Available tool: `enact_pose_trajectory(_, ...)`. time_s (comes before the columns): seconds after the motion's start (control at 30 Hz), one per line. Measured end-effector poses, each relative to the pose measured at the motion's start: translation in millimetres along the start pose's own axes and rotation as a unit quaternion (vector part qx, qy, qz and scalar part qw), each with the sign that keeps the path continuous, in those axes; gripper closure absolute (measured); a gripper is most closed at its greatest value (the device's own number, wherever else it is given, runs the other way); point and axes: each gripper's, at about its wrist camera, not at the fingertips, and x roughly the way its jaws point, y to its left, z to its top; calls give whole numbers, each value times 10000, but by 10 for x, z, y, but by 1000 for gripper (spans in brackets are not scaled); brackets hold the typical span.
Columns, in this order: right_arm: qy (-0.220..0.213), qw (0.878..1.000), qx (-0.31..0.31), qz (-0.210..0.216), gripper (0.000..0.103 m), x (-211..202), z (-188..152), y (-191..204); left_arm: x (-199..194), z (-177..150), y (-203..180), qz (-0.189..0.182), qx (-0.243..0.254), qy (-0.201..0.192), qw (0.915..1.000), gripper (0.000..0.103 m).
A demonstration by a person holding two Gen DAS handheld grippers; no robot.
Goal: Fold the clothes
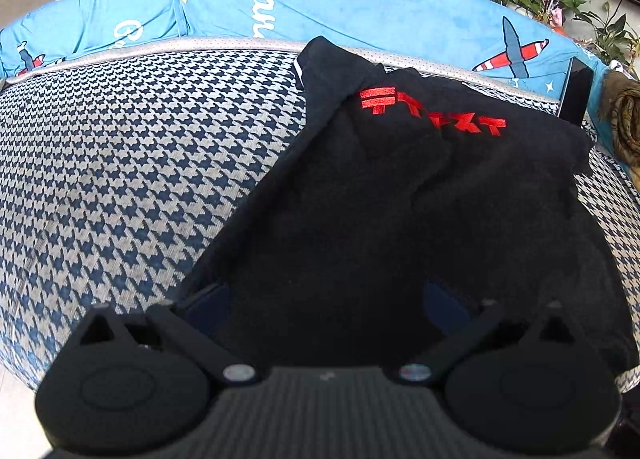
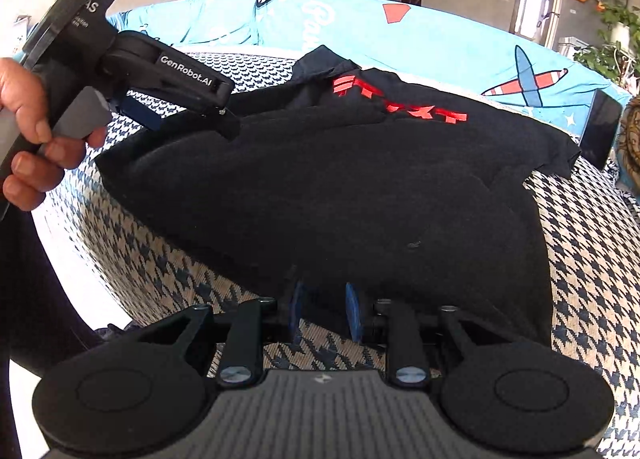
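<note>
A black-and-cream houndstooth woven cushion surface (image 1: 120,163) fills most of both wrist views, backed at twelve o'clock by a bright blue printed cloth with red-and-white aeroplanes (image 1: 400,15), apparently serving as the folding bed. On it, from the centre out toward three o'clock in the left wrist view, lies the black soft-knit garment with red block lettering (image 1: 400,199), rumpled, creased across the middle, its lettered upper part heaped toward one o'clock and a white-trimmed edge peeking at eleven; it is not yet a neat fold. The left gripper (image 1: 328,299) sits at six o'clock with its jaws spread wide over the near hem, the dark blue pads (image 1: 208,303) resting on or just above the fabric and clasping nothing, seemingly poised to take an edge. The right gripper (image 2: 325,309), at six o'clock in its own view, shows its blue pads (image 2: 354,313) drawn fairly close together at the garment's near edge; whether cloth is pinched between them cannot be told. A black phone-like slab (image 2: 598,127) stands at three o'clock
</note>
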Motion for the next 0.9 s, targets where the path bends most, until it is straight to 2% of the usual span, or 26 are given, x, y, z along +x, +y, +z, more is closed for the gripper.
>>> enact_pose_trajectory(0.1, 32, 9998, -183, -68, 75, 45, -27, 57, 42, -16, 4, -13, -62, 83, 9999, 0)
enact_pose_trajectory(0.37, -195, 9972, -637, -338, 75, 153, -43, 187, 147, -100, -46, 54, -66, 251, 9996, 0)
enact_pose_trajectory(0.4, -232, 9965, -721, -346, 76, 161, -43, 208, 159, -113, -52, 66, -66, 271, 9996, 0)
enact_pose_trajectory(0.43, -257, 9960, -785, -351, 84, 164, -46, 226, 166, -125, -55, 79, -67, 284, 9995, 0)
enact_pose_trajectory(0.47, -274, 9954, -843, -356, 99, 165, -49, 242, 166, -136, -54, 94, -69, 287, 9995, 0)
enact_pose_trajectory(0.67, -371, 9950, -924, 14, 101, -13, -81, 296, 162, -194, -42, 175, -110, 299, 9993, 0)
enact_pose_trajectory(0.9, 128, 9944, -991, 342, 101, 56, -141, 359, 140, -270, -104, 324, 19, 287, 9991, 0)
